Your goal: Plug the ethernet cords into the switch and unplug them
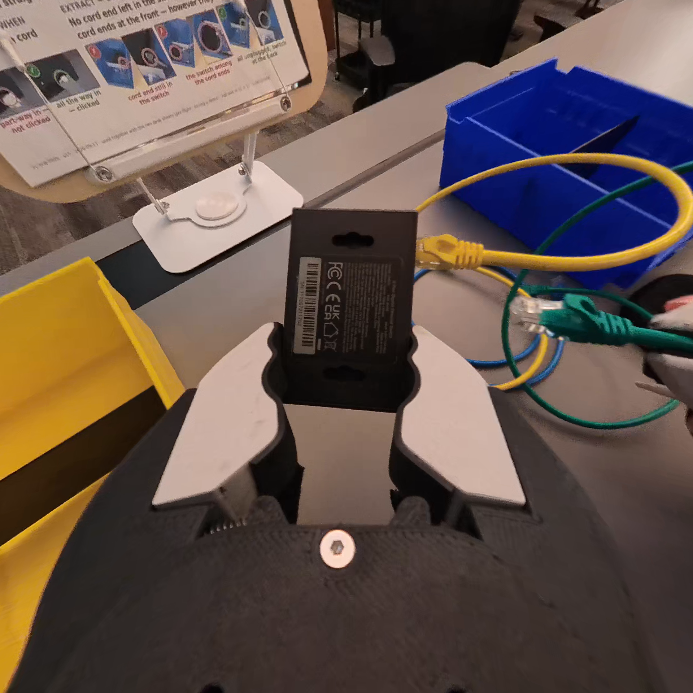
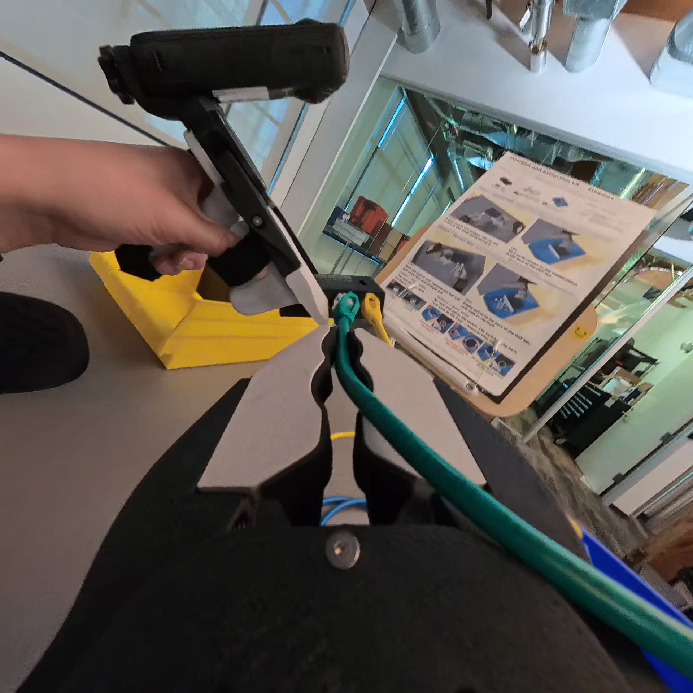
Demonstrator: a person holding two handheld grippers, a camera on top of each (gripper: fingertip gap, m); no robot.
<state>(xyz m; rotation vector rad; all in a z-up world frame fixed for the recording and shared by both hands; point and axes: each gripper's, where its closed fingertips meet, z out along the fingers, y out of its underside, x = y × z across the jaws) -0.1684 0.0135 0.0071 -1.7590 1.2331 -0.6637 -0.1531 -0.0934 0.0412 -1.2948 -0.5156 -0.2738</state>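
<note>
My left gripper (image 1: 343, 337) is shut on the black switch (image 1: 348, 300) and holds it above the table, with its labelled underside facing the camera. A yellow cord's plug (image 1: 446, 251) sits in the switch's right side. My right gripper (image 2: 339, 337) is shut on the green cord (image 2: 412, 438) just behind its plug (image 2: 347, 305). In the left wrist view the green plug (image 1: 577, 318) is apart from the switch, to its right, with its clear tip showing. The right wrist view shows the switch (image 2: 350, 287) and the yellow plug (image 2: 371, 303) just ahead of the green plug.
A yellow bin (image 1: 67, 375) stands at the left and a blue divided bin (image 1: 562, 150) at the back right. An instruction sheet on a white stand (image 1: 213, 217) stands behind the switch. Loose blue cord (image 1: 487, 362) and yellow cord loops lie on the grey table. A hand (image 2: 112, 210) holds the left gripper.
</note>
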